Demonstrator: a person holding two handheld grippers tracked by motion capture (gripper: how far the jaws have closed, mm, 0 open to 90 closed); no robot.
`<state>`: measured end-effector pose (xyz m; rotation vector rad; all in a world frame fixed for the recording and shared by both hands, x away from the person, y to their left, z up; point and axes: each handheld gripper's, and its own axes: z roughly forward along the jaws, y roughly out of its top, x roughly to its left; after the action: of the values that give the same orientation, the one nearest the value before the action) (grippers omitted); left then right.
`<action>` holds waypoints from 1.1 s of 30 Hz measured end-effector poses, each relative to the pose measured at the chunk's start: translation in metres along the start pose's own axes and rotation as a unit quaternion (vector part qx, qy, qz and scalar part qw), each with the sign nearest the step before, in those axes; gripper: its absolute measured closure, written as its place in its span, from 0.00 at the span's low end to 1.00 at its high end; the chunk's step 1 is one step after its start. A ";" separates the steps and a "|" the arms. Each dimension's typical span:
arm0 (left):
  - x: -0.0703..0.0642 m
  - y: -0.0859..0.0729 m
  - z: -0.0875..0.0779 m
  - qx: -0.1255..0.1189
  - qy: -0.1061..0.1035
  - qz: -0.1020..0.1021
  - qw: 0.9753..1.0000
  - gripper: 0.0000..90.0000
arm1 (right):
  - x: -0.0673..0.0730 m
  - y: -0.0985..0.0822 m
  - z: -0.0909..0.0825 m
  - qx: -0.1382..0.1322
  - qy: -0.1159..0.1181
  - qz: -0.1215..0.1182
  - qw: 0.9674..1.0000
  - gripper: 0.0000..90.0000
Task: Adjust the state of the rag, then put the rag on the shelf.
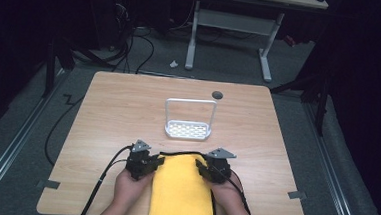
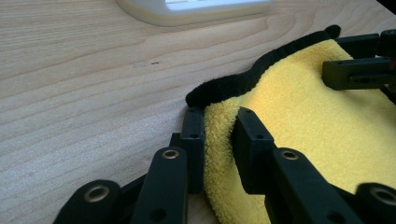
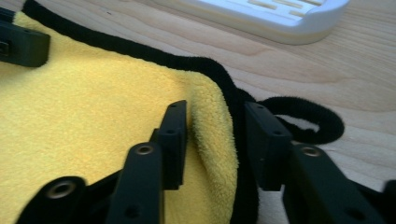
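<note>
From the high view, a yellow towel (image 1: 181,192) with a black edging lies folded on the near part of the wooden bench (image 1: 113,113), its near end reaching the bench edge between the person's two hands; the left tongs (image 1: 150,166) sit at its far left corner and the right tongs (image 1: 205,169) at its far right corner, a matched placement that reads as preparing to lift or fold the far edge evenly. A white rack (image 1: 189,119) with a tall handle stands just beyond the towel, apart from it, and a small dark disc (image 1: 218,94) sits further back. In the left gripper view, the left tongs (image 2: 219,140) straddle a raised fold of the towel (image 2: 303,116) at its corner, both jaws pressing against the pile, so they look clenched on the towel; the black edging (image 2: 252,77) curls just ahead of the tips, and the rack's base (image 2: 196,9) lies beyond. In the right gripper view, the right tongs (image 3: 215,140) bracket the other corner of the towel (image 3: 93,102): the cloth bunches against the inner jaw, while the outer jaw stands just off the black edging (image 3: 233,100), so they read as released, with the corner between them and not yet pinched
</note>
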<state>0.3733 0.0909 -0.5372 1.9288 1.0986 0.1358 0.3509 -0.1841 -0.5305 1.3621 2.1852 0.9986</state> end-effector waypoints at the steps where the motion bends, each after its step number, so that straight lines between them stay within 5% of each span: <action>1: 0.000 0.000 0.000 -0.001 0.001 0.000 1.000 0.83 | 0.000 0.000 -0.001 0.001 0.005 0.001 1.000 0.76; 6: 0.000 0.000 0.000 0.000 0.000 0.002 1.000 0.84 | 0.001 -0.002 -0.001 -0.004 0.018 -0.001 1.000 0.86; 16: 0.001 0.000 -0.001 -0.001 -0.008 -0.002 1.000 0.87 | 0.004 -0.002 -0.009 -0.027 0.015 -0.016 0.999 0.89; 33: -0.006 0.009 -0.020 -0.058 -0.010 0.009 0.998 0.93 | 0.016 0.005 -0.033 -0.095 -0.002 -0.028 0.995 0.89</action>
<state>0.3661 0.0977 -0.5162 1.8334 1.0378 0.1858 0.3255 -0.1812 -0.5035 1.2099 2.0537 1.1485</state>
